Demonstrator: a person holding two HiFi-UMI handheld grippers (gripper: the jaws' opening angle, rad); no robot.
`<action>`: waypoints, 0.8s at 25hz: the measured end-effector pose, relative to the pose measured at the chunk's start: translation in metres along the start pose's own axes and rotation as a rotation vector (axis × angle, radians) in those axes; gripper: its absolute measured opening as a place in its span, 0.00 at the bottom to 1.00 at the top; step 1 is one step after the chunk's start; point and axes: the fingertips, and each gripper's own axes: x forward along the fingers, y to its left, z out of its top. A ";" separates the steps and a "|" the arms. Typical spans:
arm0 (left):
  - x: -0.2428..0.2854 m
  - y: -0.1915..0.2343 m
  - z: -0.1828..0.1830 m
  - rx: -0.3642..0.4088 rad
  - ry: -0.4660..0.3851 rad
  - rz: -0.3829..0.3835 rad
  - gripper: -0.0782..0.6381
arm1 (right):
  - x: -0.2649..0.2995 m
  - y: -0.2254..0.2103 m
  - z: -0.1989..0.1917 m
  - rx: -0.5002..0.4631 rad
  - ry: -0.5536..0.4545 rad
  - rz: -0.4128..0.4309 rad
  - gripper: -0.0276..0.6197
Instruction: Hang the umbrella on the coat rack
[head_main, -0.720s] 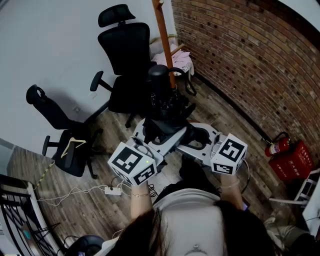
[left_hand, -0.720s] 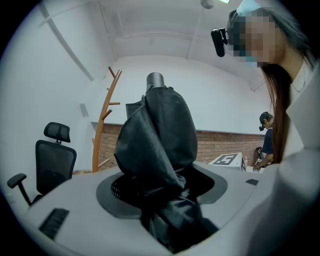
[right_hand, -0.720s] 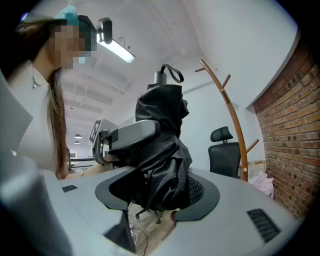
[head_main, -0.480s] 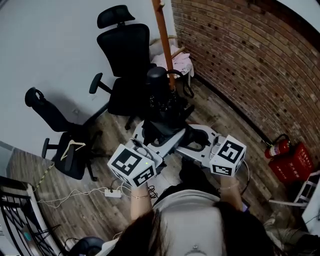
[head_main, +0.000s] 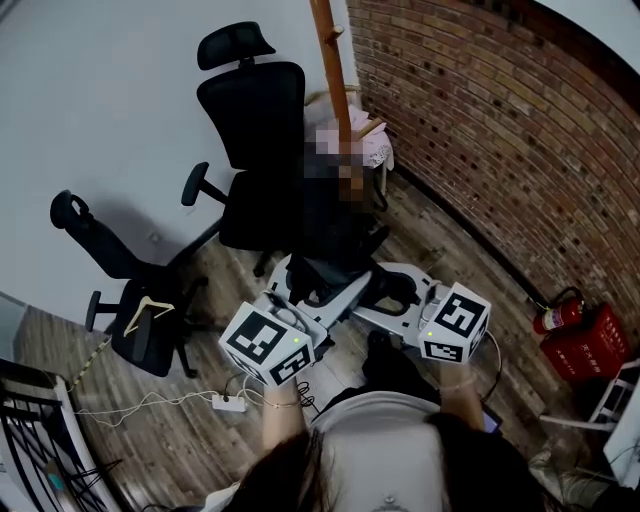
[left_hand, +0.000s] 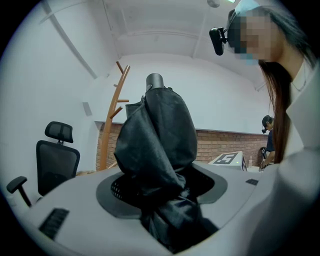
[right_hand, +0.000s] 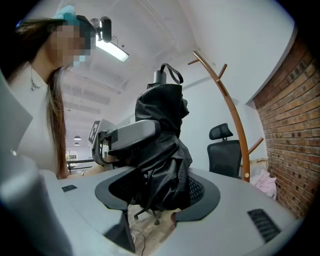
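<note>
A folded black umbrella (head_main: 325, 228) stands upright between my two grippers, its grey handle end (left_hand: 154, 80) and strap (right_hand: 171, 73) pointing up. My left gripper (head_main: 318, 286) is shut on its bunched fabric (left_hand: 160, 135) from the left. My right gripper (head_main: 385, 290) is shut on the same fabric (right_hand: 162, 145) from the right, a little lower. In the gripper views the cloth fills the gap of the left gripper (left_hand: 160, 186) and of the right gripper (right_hand: 157, 186). The wooden coat rack (head_main: 333, 70) rises just behind the umbrella in the corner; its pegs (right_hand: 218, 70) are bare.
A tall black office chair (head_main: 255, 140) stands left of the rack, a smaller chair with a hanger (head_main: 140, 310) further left. Brick wall (head_main: 500, 130) at right, with a fire extinguisher (head_main: 550, 312) and red box (head_main: 590, 345). Pink cloth (head_main: 375, 150) at the rack's foot. Power strip (head_main: 228, 403) on the floor.
The whole view has slid down a little. Both grippers keep the same hold and the umbrella stays upright in front of the rack.
</note>
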 end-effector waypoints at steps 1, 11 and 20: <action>0.002 0.004 0.000 -0.002 -0.002 0.003 0.50 | 0.002 -0.004 0.001 0.001 0.001 0.000 0.42; 0.035 0.041 0.007 0.010 -0.012 0.020 0.50 | 0.015 -0.051 0.012 -0.002 0.002 0.001 0.42; 0.069 0.066 0.012 0.011 -0.020 0.043 0.50 | 0.019 -0.092 0.023 -0.010 0.010 0.020 0.42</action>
